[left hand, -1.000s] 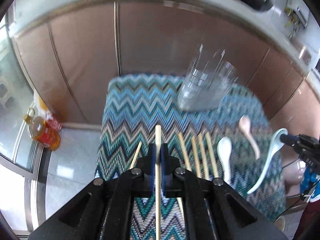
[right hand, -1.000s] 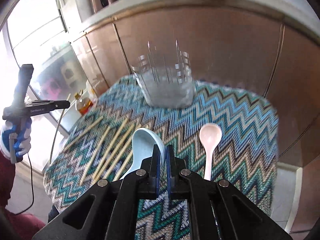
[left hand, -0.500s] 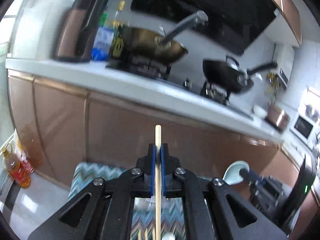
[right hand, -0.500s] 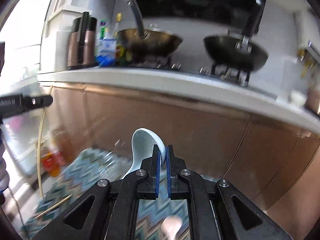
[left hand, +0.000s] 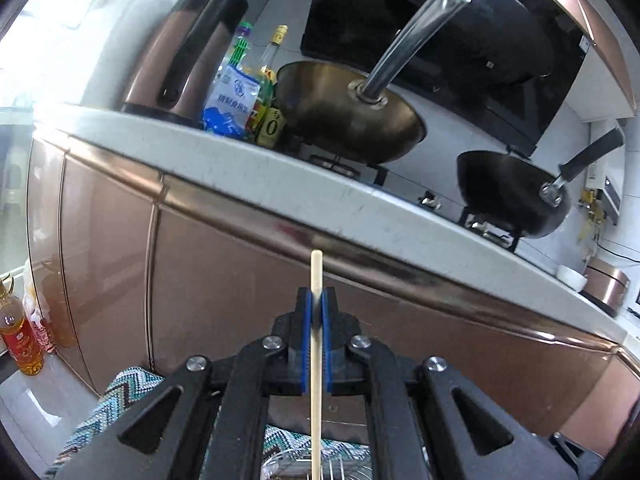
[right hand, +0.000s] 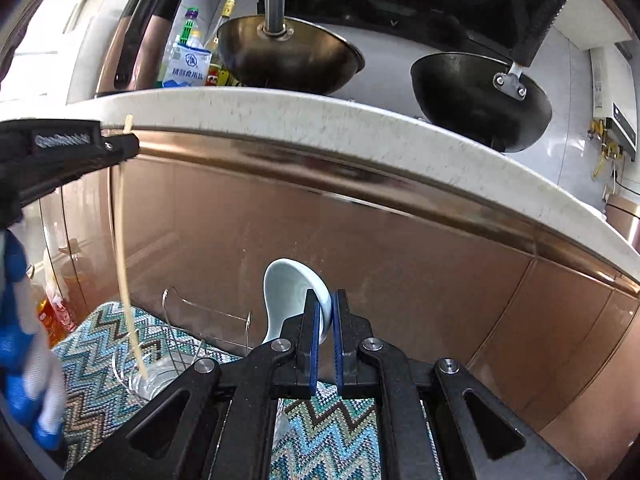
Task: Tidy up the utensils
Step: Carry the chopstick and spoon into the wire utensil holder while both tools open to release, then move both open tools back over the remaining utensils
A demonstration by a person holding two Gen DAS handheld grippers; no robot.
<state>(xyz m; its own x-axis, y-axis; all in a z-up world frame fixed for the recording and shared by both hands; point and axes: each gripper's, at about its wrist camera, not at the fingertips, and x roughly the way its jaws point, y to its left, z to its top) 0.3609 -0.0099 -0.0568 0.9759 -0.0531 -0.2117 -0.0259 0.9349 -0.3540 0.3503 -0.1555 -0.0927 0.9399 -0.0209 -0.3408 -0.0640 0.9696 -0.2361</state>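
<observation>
Below a copper-fronted kitchen counter (right hand: 360,216), the left gripper (left hand: 316,312) pinches a chopstick (left hand: 316,360) upright, tip apparently inside the clear holder (right hand: 168,364) at lower left. The right gripper (right hand: 325,320) clamps a pale ceramic spoon (right hand: 292,296). Either could miss or tip the light holder.

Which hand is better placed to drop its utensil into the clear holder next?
Left, probably. The chopstick in the left tongs already dips into the clear holder, while the right tongs hold the spoon beside it.

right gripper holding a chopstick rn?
No, the right gripper is shut on the pale blue spoon; the chopstick sits in the left gripper.
</observation>
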